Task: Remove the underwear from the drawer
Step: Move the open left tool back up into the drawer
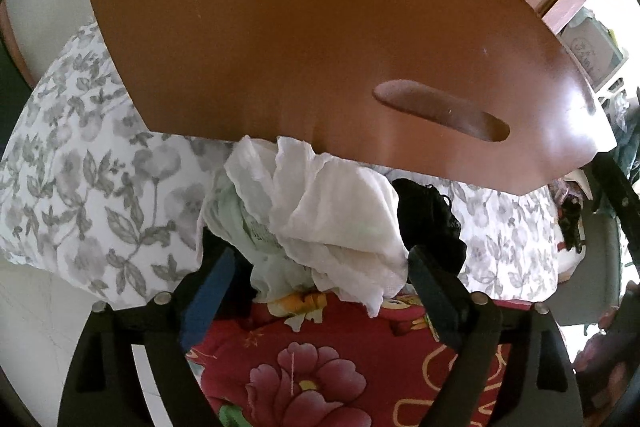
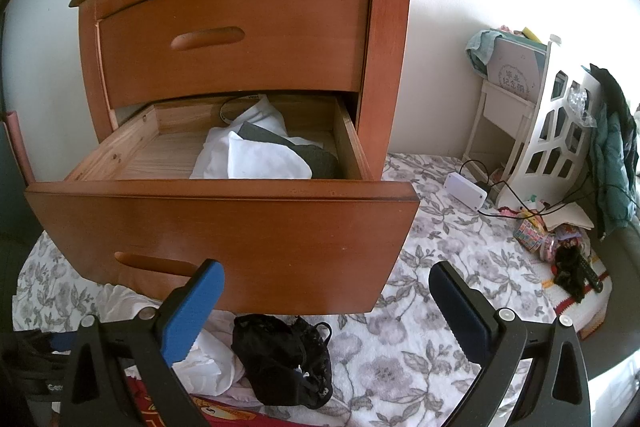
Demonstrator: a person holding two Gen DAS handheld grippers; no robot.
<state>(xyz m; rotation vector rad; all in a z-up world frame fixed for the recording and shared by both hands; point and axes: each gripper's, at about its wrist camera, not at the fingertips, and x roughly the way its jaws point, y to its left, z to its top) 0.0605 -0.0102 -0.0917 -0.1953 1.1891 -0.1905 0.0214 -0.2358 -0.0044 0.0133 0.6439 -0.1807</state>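
While lower drawer (image 2: 224,163) stood pulled out, white underwear (image 2: 256,159) lay inside; soft, light, best pinched at raised fold. Left gripper (image 1: 316,267) spread around white garment pile (image 1: 332,211); right gripper (image 2: 326,291) spread, empty.

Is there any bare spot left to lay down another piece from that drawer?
Yes: the floral sheet is bare between the black underwear and the white box. Inside the drawer, its left half is bare wood. It is crowded under the drawer front, where white clothes pile up, and by the white rack.
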